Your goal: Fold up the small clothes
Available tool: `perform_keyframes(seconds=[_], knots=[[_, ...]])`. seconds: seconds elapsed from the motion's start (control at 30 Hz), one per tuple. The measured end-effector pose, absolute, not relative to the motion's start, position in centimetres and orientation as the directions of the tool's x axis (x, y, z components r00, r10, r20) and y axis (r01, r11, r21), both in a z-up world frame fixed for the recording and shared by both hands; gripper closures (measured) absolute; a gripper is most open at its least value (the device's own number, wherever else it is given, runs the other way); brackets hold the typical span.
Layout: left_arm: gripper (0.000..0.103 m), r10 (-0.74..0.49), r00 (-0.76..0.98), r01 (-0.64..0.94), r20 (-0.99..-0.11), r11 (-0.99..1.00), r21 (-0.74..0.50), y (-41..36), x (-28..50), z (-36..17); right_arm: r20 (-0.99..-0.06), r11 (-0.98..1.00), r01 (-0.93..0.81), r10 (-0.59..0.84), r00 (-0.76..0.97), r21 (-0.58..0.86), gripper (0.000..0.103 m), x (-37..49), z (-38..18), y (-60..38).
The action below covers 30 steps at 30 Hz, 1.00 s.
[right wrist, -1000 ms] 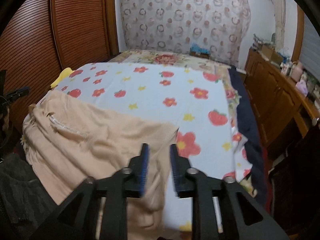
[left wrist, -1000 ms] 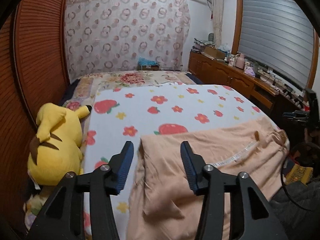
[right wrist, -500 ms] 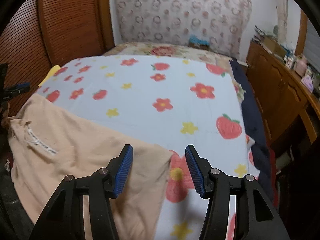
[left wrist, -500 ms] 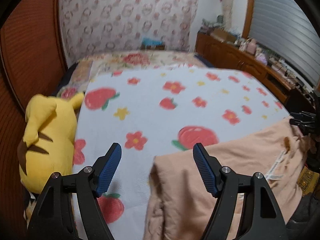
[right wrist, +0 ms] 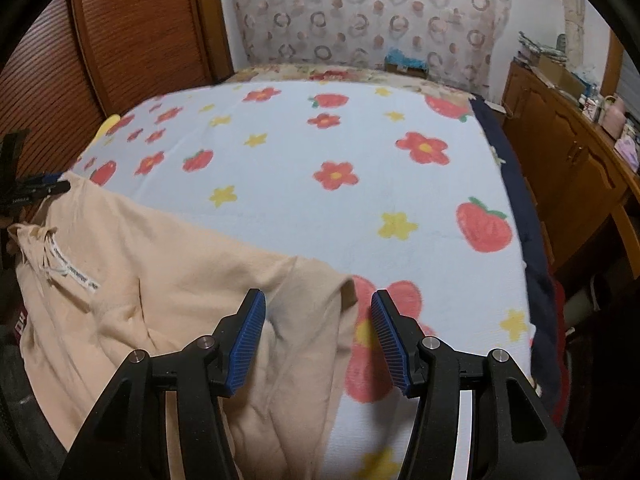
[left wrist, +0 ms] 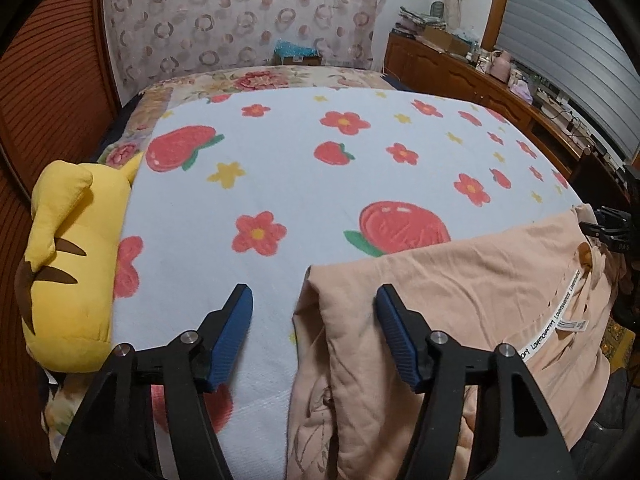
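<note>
A: Where the peach garment [left wrist: 460,292] lies along the near edge of the bed [left wrist: 304,184], which way does its long axis run?

B: Crosswise, from one gripper to the other. One corner sits just ahead of the left gripper [left wrist: 314,334], the other just ahead of the right gripper [right wrist: 318,336].

A: Jaw state?

B: Both spread wide, empty, and about equally near.

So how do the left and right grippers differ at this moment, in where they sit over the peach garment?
The left gripper straddles the peach garment at its folded corner, cloth under its right finger and blanket under its left. The right gripper mirrors this: cloth under its left finger, blanket under its right. A yellow plush toy lies beside the left gripper only. Both are open and hold nothing.
</note>
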<state>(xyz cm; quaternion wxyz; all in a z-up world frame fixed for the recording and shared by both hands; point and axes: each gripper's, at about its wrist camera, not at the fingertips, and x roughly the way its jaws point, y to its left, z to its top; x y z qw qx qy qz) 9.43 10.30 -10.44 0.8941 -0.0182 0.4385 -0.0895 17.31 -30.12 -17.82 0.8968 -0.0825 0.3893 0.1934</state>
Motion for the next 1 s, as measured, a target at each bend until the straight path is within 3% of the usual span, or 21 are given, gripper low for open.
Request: perform_keyframes(seconds=[0.1, 0.13, 0.17, 0.2, 0.33, 0.63, 1.0], knots=[[0.052, -0.188, 0.602, 0.159, -0.776, 0.981, -0.114, 10.1, 9.2, -10.6, -0.737, 0.897, -0.443, 0.305, 0.603, 0.009, 0.049, 17.2, -17.8, -29.7], [0.063, -0.201, 0.601, 0.171, -0.774, 0.978, -0.121, 10.0, 9.1, -10.6, -0.734, 0.893, -0.451, 0.313, 0.602, 0.011, 0.053, 17.1, -17.8, -29.5], [0.091, -0.228, 0.595, 0.189, -0.771, 0.972, -0.141, 9.8, 9.0, -10.5, -0.732, 0.886, -0.464, 0.328, 0.597, 0.019, 0.067, 16.9, -17.8, -29.3], [0.095, -0.276, 0.581, 0.219, -0.766, 0.959, -0.179, 9.5, 8.8, -10.4, -0.732, 0.875, -0.483, 0.354, 0.582, 0.038, 0.090, 16.7, -17.8, -29.1], [0.096, -0.320, 0.655, 0.279, -0.684, 0.944, -0.174, 7.3, 6.1, -6.7, -0.684, 0.843, -0.536, 0.419, 0.597, 0.048, 0.094, 13.9, -15.9, -28.0], [0.096, -0.374, 0.860, 0.342, -0.348, 0.927, -0.152, 7.5, -1.7, 9.0, -0.385, 0.844, -0.535, 0.481, 0.788, -0.041, 0.094, 4.6, -1.4, -30.6], [0.096, -0.295, 0.954, 0.291, -0.052, 0.954, -0.065, 10.9, -7.0, 22.2, -0.055, 0.877, -0.442, 0.440, 0.896, -0.191, 0.094, -4.5, 14.4, -34.3]])
